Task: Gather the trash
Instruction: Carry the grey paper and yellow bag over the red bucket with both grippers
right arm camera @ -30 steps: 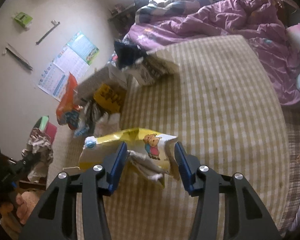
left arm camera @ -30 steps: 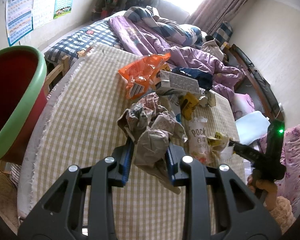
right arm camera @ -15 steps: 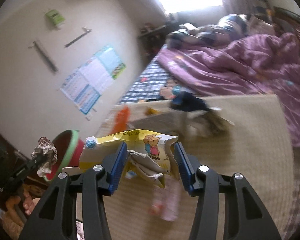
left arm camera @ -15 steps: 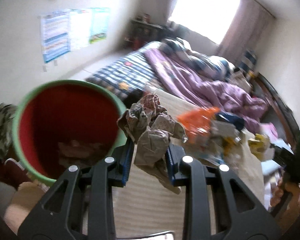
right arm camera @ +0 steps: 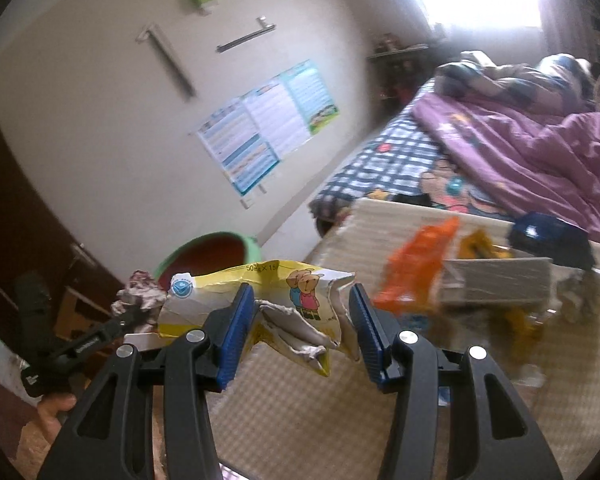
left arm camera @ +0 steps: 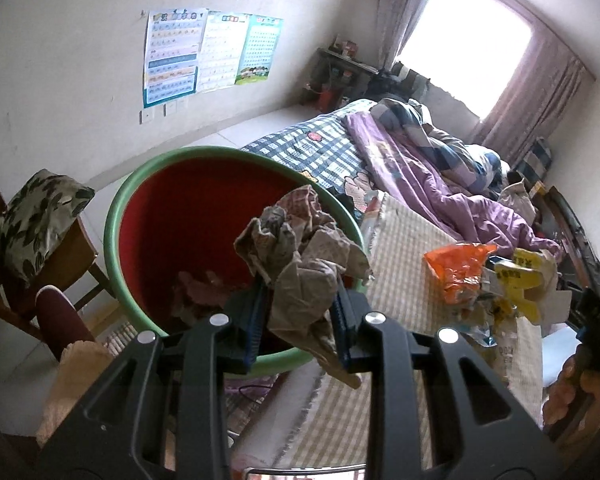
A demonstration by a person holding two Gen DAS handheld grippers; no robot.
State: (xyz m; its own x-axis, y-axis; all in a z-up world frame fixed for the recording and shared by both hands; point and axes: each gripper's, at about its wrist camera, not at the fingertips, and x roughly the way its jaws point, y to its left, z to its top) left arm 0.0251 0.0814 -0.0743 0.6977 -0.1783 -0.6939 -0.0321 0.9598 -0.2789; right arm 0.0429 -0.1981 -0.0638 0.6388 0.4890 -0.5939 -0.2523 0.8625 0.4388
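Note:
My left gripper (left arm camera: 299,320) is shut on a crumpled brown paper wad (left arm camera: 304,260) and holds it over the near rim of a red bin with a green rim (left arm camera: 140,184). The bin holds some crumpled paper (left arm camera: 196,292). My right gripper (right arm camera: 302,328) is shut on a torn yellow bear-print wrapper (right arm camera: 276,284), held above the checked tablecloth (right arm camera: 300,408). The bin (right arm camera: 210,250) and the left gripper with its wad (right arm camera: 140,292) show at the left of the right wrist view. The right gripper's handle (left arm camera: 596,304) shows at the far right of the left wrist view.
More trash lies on the table: an orange bag (left arm camera: 456,268), yellow packets (left arm camera: 516,280), a grey box (right arm camera: 496,280), a dark blue pack (right arm camera: 548,236). A bed with purple bedding (left arm camera: 440,176) stands behind. A cushioned chair (left arm camera: 32,216) stands left of the bin.
Both grippers swung left from the table toward the bin. The left one now holds its paper wad over the bin. The right one lifted the yellow wrapper off the table.

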